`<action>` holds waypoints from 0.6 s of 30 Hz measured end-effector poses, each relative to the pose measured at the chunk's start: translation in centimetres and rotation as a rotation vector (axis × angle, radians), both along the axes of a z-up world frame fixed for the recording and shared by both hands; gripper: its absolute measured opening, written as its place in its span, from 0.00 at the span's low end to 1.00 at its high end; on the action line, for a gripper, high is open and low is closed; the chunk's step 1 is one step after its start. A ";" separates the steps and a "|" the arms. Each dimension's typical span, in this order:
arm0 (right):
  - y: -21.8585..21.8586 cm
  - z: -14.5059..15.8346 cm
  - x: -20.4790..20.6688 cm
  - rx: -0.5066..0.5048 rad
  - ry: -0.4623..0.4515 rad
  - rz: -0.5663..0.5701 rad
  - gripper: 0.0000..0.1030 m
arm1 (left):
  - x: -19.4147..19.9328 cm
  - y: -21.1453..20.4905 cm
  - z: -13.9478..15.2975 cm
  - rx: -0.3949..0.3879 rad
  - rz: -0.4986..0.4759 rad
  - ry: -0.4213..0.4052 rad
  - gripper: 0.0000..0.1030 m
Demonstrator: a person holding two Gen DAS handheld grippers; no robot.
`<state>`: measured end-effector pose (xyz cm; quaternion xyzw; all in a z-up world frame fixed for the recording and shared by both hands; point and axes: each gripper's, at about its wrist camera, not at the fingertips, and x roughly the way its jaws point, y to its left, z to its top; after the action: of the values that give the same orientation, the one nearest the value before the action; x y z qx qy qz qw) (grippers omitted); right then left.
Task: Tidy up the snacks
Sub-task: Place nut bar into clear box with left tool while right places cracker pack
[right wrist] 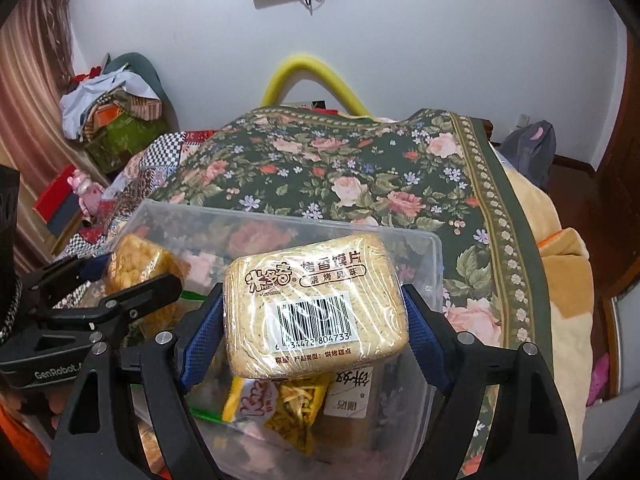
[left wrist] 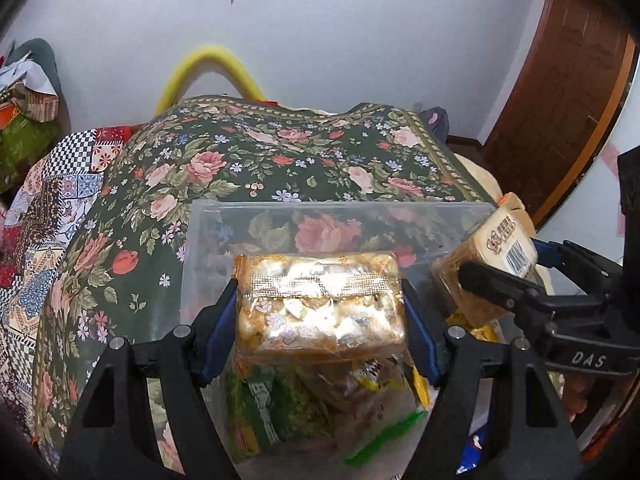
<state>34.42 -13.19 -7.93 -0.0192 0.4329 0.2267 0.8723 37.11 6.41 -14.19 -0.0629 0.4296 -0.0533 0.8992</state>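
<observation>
My left gripper [left wrist: 320, 304] is shut on a clear-wrapped golden rice-crisp pack [left wrist: 320, 304], its blue pads pressing both sides. My right gripper [right wrist: 316, 312] is shut on a wrapped toasted bun-slice pack [right wrist: 316, 308] with a barcode label. Both packs hang over a clear plastic bin [left wrist: 208, 248] that stands on the floral bedspread [left wrist: 240, 160]. Several snack bags lie in the bin [right wrist: 432, 248], among them a green one [left wrist: 260, 408] and a yellow one [right wrist: 288, 400]. The left wrist view shows the right gripper [left wrist: 500, 276] with its bun-slice pack [left wrist: 500, 240] at the right; the left gripper [right wrist: 120, 280] with its rice-crisp pack [right wrist: 136, 260] appears at the left of the right wrist view.
The bed's right edge has a beige blanket [right wrist: 560, 264]. A patchwork quilt [left wrist: 48, 216] covers the left side. Piled clothes and boxes [right wrist: 116, 116] stand at the back left, a yellow foam arch [right wrist: 312, 76] behind the bed, a wooden door [left wrist: 568, 92] to the right.
</observation>
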 end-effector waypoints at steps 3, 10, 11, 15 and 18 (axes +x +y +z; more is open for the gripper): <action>0.1 -0.4 0.2 -0.005 0.014 0.006 0.79 | 0.2 -0.3 -0.2 -0.006 -0.016 0.009 0.71; -0.3 0.1 0.0 0.002 0.002 -0.002 0.79 | -0.6 -0.1 0.4 -0.040 -0.038 -0.002 0.72; -0.4 0.5 -0.2 0.003 -0.005 -0.002 0.79 | -0.9 0.0 0.9 -0.041 -0.036 -0.010 0.72; -0.4 2.0 -1.5 -0.019 -0.060 0.007 0.79 | -2.7 -0.1 2.9 -0.017 -0.035 -0.055 0.72; -0.7 3.7 -3.3 -0.030 -0.115 0.015 0.80 | -4.8 -0.4 4.8 0.017 -0.037 -0.098 0.72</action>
<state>31.13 -13.88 -4.24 -0.0485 0.3851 0.2250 0.8937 32.32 5.99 -9.39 -0.0450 0.3865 -0.0692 0.9186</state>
